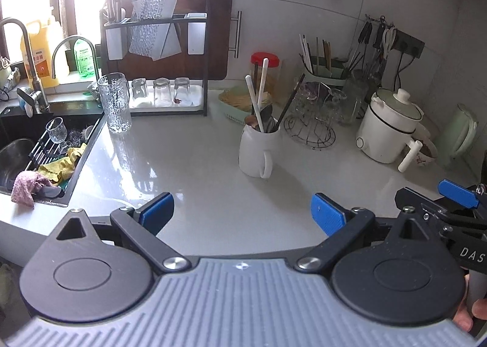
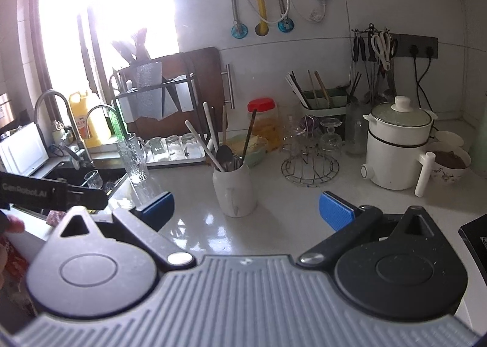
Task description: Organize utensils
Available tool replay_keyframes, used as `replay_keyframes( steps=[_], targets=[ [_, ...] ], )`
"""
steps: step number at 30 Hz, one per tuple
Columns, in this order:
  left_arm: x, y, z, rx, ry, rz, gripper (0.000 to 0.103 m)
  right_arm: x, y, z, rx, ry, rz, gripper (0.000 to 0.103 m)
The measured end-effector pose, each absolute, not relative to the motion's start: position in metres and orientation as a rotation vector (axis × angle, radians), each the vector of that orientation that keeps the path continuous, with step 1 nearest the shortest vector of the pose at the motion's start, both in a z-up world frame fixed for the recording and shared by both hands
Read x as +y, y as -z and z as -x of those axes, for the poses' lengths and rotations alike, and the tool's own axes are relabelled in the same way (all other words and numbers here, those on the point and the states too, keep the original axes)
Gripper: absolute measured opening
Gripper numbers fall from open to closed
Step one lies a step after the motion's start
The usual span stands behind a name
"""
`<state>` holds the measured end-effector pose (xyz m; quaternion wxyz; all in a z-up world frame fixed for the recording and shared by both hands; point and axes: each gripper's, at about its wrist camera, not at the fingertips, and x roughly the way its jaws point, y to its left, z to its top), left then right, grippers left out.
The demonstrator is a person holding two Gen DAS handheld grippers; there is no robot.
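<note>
Both grippers' fingers gape empty; utensils stand handles-up in mug.

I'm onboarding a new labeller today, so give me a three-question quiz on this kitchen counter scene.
1. True or false: both the left gripper and the right gripper are open and hold nothing.
2. Where do the utensils stand? A) white mug B) glass pitcher C) sink
3. Fill in: the jar behind the mug has a ____ lid.

Key: 1 true; 2 A; 3 red.
</note>
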<state>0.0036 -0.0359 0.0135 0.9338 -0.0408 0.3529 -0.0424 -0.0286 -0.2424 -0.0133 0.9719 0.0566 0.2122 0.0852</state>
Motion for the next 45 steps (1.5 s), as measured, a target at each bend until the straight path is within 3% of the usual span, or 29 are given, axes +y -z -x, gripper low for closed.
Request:
replay_keyframes(
  steps=[45],
  targets=[
    [-0.0396, -0.0192, -0.0094, 0.710, 0.107, 0.107, 0.099, -0.2510, 0.0156, 0.0260, 0.426, -0.164, -0.114, 0.103]
  ],
)
